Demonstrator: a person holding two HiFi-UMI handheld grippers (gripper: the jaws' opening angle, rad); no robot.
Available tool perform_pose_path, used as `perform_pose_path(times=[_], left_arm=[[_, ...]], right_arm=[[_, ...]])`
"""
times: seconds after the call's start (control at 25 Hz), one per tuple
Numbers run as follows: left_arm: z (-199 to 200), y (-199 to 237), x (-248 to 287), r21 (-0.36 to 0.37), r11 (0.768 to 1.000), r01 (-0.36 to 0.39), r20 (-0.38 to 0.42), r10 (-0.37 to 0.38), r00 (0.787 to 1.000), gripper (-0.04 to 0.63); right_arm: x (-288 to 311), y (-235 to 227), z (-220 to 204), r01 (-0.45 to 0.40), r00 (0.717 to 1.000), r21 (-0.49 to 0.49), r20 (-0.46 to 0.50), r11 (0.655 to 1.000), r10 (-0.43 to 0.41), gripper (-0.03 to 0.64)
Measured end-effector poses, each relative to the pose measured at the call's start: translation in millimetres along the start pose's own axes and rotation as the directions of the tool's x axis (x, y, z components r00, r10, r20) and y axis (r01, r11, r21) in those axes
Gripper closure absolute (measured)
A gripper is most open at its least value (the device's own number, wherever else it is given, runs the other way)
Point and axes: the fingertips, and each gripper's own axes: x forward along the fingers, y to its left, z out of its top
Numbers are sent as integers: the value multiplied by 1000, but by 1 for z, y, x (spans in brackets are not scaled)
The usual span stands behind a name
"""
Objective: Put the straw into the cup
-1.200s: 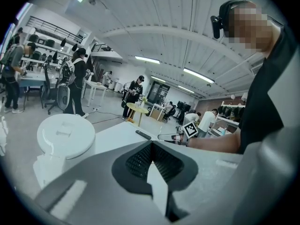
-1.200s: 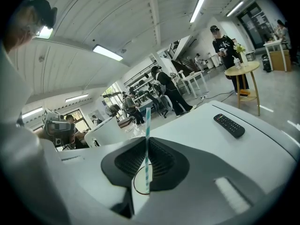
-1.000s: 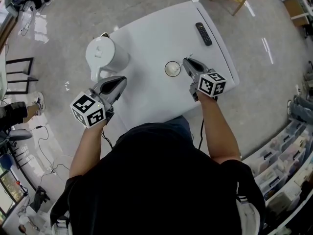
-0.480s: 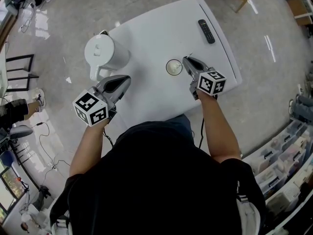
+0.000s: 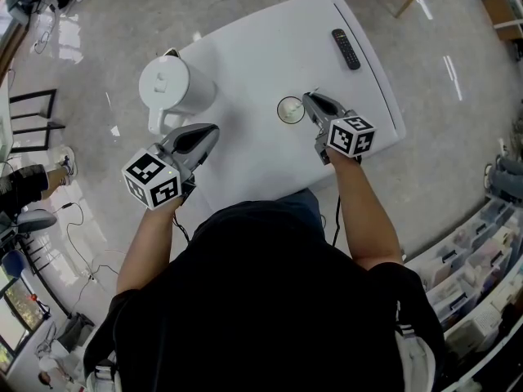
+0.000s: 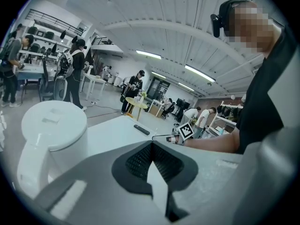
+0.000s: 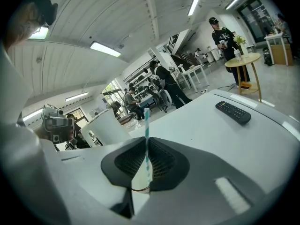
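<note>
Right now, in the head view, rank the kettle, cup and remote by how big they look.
1. Kettle, clearly largest.
2-3. Remote and cup look alike: remote longer, cup wider; I won't rank them.

on the tabletop (image 5: pixel 245 72) before you, the kettle (image 5: pixel 170 88) stands at the left, the cup (image 5: pixel 289 110) near the middle, and the remote (image 5: pixel 345 49) behind it to the right. your right tool (image 5: pixel 309 98) sits just right of the cup with the straw (image 7: pixel 146 139) upright between its jaws. your left tool (image 5: pixel 208 131) hangs in front of the kettle.
</note>
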Motion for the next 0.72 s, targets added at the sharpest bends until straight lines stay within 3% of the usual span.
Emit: perform_pose_path(times=[0.36, 0.72], left_arm=[[0, -1, 2, -1, 1000, 3, -2, -3, 1000, 594], [2, -4, 2, 6, 1000, 6, -1, -6, 1000, 595]], right_arm=[[2, -4, -6, 18, 1000, 0, -9, 1000, -18, 561], [-1, -10, -6, 41, 999, 9, -8, 999, -41, 511]])
